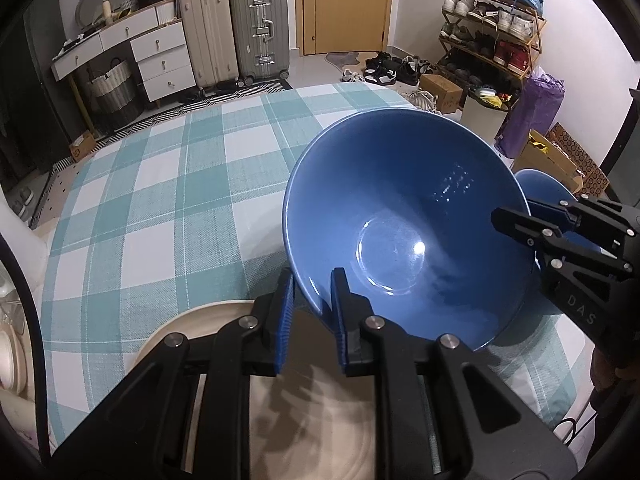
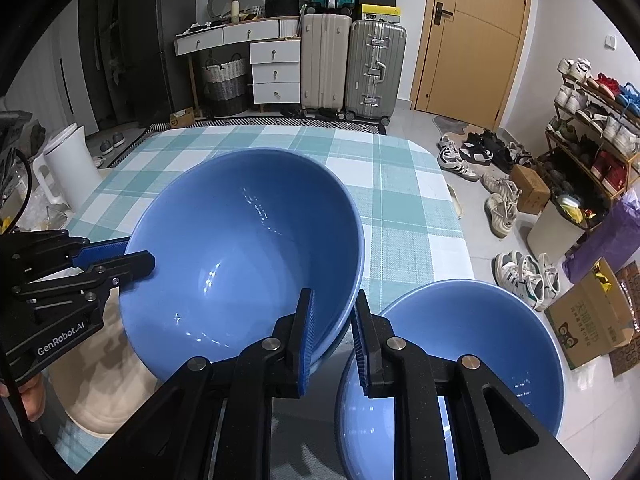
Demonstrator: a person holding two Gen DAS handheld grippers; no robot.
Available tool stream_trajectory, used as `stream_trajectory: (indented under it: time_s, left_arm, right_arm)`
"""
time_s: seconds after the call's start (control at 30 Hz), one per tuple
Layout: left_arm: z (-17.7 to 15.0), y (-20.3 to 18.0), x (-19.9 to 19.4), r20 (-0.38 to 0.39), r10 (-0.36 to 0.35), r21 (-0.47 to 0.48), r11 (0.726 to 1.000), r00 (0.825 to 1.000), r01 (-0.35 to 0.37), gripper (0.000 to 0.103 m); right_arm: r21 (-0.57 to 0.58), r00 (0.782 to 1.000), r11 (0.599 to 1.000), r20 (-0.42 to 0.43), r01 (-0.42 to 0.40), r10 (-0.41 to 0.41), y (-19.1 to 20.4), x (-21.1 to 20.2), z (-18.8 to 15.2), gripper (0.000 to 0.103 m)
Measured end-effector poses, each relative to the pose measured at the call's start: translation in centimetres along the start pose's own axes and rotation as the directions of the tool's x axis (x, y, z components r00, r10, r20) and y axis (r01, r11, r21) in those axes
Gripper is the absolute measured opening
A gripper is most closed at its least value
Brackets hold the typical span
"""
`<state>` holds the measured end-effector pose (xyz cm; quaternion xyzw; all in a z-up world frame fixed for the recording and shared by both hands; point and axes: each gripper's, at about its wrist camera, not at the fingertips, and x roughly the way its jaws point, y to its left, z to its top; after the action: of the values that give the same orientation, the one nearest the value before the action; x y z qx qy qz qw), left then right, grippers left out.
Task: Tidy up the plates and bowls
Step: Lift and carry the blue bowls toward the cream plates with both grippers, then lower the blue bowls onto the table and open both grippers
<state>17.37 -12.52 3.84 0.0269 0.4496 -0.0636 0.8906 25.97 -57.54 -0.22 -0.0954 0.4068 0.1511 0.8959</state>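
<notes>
While both grippers pinch its rim, the big bowl hangs tilted above the checked cloth, its mouth turned toward the cameras. The left gripper has its blue pads pressed together on the near left edge of the rim, one pad outside the wall and one inside. In the right wrist view the right gripper clamps the bowl's near right edge the same way, one finger inside the bowl, the other outside. Each tool shows in the other's camera, reaching in from the side and biting the rim.

Below the left gripper, at the near edge of the table, lies a cream plate, partly covered by the tool's black frame; the bowl's base is above its far right part, and whether they touch cannot be told. A small bowl, also blue, is just right of the big one, beyond the right gripper, at the right edge of the table.

Farther off stand a white dresser, two suitcases and a wooden door; a shoe rack fills the right wall
</notes>
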Motion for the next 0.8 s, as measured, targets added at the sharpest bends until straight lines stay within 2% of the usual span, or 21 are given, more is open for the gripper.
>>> stream_trajectory:
  time_s: [0.8]
  left_arm:
    - [-0.4,0.0,0.36,-0.005,-0.008,0.0,1.0,1.0,0.008,0.016]
  right_arm:
    - [0.016,1.0,1.0,-0.012,-0.015,0.015,0.04,0.44,-0.66,0.02]
